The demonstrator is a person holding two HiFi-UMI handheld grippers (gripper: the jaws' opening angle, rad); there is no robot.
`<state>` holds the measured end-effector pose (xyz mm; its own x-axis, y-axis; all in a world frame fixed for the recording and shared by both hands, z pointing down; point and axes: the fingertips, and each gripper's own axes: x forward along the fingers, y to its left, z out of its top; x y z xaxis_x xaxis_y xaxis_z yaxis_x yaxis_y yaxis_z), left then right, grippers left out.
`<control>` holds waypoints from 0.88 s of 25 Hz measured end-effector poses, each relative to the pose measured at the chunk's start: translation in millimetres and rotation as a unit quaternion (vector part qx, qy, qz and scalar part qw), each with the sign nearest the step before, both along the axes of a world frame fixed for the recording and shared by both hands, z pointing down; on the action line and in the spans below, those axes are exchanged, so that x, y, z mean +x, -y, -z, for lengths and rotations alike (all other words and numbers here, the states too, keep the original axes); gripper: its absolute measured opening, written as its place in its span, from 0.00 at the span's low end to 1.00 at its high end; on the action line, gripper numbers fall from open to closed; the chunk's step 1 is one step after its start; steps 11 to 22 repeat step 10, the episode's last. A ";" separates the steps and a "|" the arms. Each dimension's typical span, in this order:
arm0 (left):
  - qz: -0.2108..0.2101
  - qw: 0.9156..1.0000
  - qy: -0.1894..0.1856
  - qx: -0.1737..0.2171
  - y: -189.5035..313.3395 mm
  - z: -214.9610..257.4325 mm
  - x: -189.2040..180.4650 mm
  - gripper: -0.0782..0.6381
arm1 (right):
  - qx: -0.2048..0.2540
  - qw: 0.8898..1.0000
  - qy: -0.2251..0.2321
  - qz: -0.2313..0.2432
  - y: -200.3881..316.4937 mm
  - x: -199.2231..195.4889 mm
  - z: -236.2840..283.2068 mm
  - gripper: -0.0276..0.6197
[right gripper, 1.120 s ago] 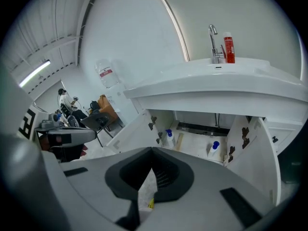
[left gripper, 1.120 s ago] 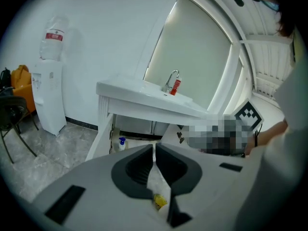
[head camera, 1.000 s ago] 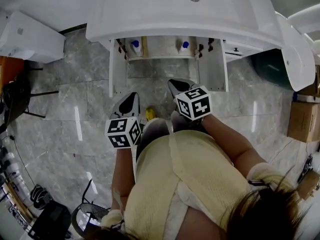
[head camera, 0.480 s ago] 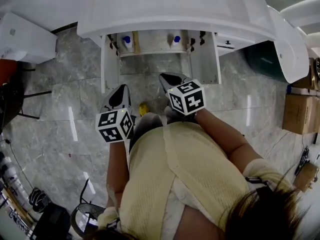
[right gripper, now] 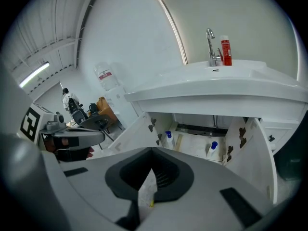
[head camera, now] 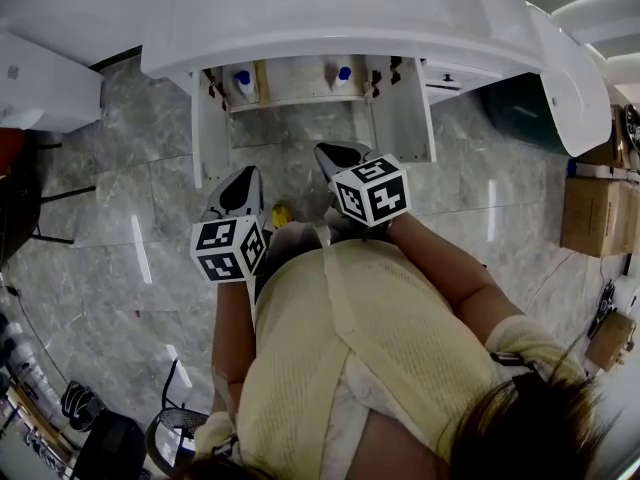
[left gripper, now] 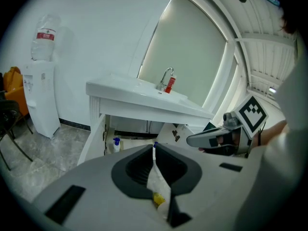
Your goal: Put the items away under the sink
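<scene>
Sink cabinet [head camera: 208,138] higher in view; two blue-capped bottles [head camera: 241,84] inside.

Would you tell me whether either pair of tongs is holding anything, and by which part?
Nothing is held: the left tongs and right tongs are both shut and empty.

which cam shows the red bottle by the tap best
The right gripper view: the red bottle stands upright beside the faucet, large and unobstructed. The left gripper view shows it smaller, close against the faucet. The head view does not show it at all.
</scene>
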<state>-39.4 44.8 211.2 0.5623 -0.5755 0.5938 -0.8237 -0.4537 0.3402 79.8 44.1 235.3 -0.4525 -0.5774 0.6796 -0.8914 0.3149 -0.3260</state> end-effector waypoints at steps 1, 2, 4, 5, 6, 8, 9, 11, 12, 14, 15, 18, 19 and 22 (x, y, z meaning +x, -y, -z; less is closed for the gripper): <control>-0.005 1.000 0.001 -0.002 -0.1 -0.9 0.1 0.18 | -0.001 1.000 0.000 0.000 0.2 -1.4 -0.7 0.08; -0.007 1.000 0.003 -0.004 0.1 -1.7 -0.8 0.18 | -0.002 1.000 0.000 0.000 0.4 -3.0 -1.5 0.08; -0.001 1.000 -0.002 -0.006 1.5 -2.8 -5.5 0.18 | -0.006 1.000 -0.001 0.000 0.2 -7.2 -4.5 0.08; 0.007 1.000 -0.011 -0.007 3.2 -2.6 -8.7 0.18 | -0.008 1.000 -0.001 -0.001 0.3 -9.6 -6.4 0.08; 0.016 1.000 -0.022 -0.008 5.5 -2.0 -12.4 0.18 | -0.011 1.000 0.001 -0.004 1.0 -12.2 -8.1 0.08; 0.032 0.999 -0.041 -0.009 10.6 -0.8 -21.1 0.18 | -0.017 1.000 0.008 -0.011 3.7 -18.3 -10.4 0.08; 0.039 0.998 -0.047 -0.009 13.2 -0.5 -25.9 0.18 | -0.019 1.000 0.012 -0.015 5.3 -21.7 -11.2 0.08; 0.046 0.998 -0.053 -0.009 15.7 -0.2 -30.8 0.18 | -0.021 0.999 0.016 -0.019 6.9 -25.1 -12.0 0.08; 0.046 0.998 -0.053 -0.009 15.7 -0.2 -30.8 0.18 | -0.021 0.999 0.016 -0.019 6.9 -25.1 -12.0 0.08; 0.046 0.998 -0.053 -0.009 15.7 -0.2 -30.8 0.18 | -0.021 0.999 0.016 -0.019 6.9 -25.1 -12.0 0.08; 0.046 0.998 -0.053 -0.009 15.7 -0.2 -30.8 0.18 | -0.021 0.999 0.016 -0.019 6.9 -25.1 -12.0 0.08; 0.046 0.998 -0.053 -0.009 15.7 -0.2 -30.8 0.18 | -0.021 0.999 0.016 -0.019 6.9 -25.1 -12.0 0.08; 0.046 0.998 -0.053 -0.009 15.7 -0.2 -30.8 0.18 | -0.021 0.999 0.016 -0.019 6.9 -25.1 -12.0 0.08; 0.046 0.998 -0.053 -0.009 15.7 -0.2 -30.8 0.18 | -0.021 0.999 0.016 -0.019 6.9 -25.1 -12.0 0.08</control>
